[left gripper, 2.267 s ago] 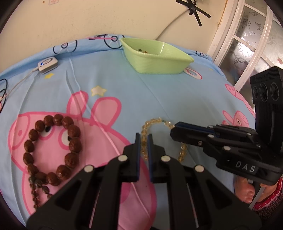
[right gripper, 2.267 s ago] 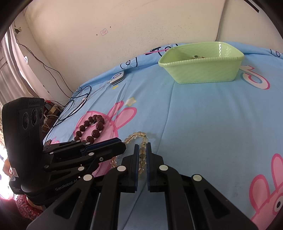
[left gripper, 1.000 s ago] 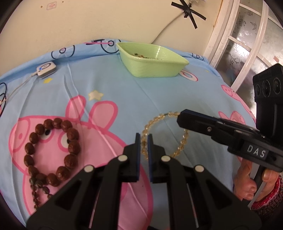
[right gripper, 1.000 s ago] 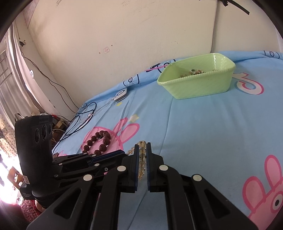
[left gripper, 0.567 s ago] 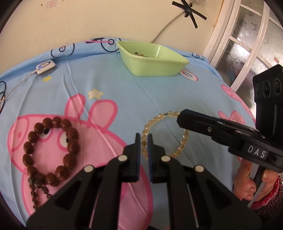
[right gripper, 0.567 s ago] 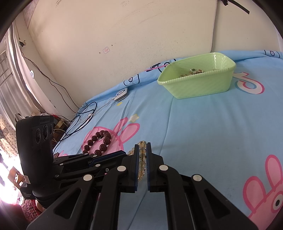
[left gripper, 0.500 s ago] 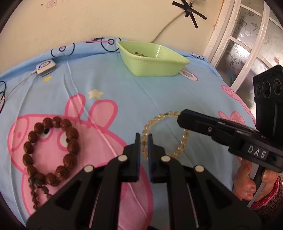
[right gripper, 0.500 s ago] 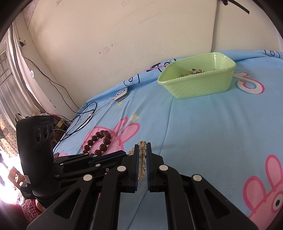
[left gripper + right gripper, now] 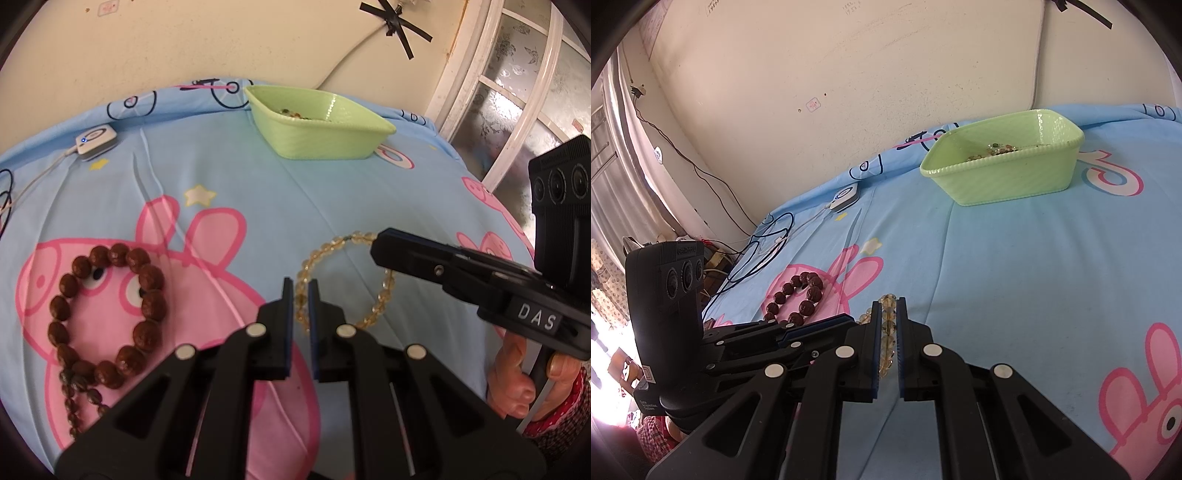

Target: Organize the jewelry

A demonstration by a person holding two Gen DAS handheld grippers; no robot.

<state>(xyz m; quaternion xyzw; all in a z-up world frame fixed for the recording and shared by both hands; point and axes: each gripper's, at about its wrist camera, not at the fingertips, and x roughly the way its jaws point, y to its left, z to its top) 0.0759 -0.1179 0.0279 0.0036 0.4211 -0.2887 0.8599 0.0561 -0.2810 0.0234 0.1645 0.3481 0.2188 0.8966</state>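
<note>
nothing moved: both grippers (image 9: 301, 291) (image 9: 888, 314) still pinch the round, glassy amber bead bracelet (image 9: 384, 295).

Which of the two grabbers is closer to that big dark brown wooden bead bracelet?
Left. The left gripper is next to the dark brown wooden bead bracelet, clamping the yellow glass bead bracelet; the right gripper clamps its far side.
</note>
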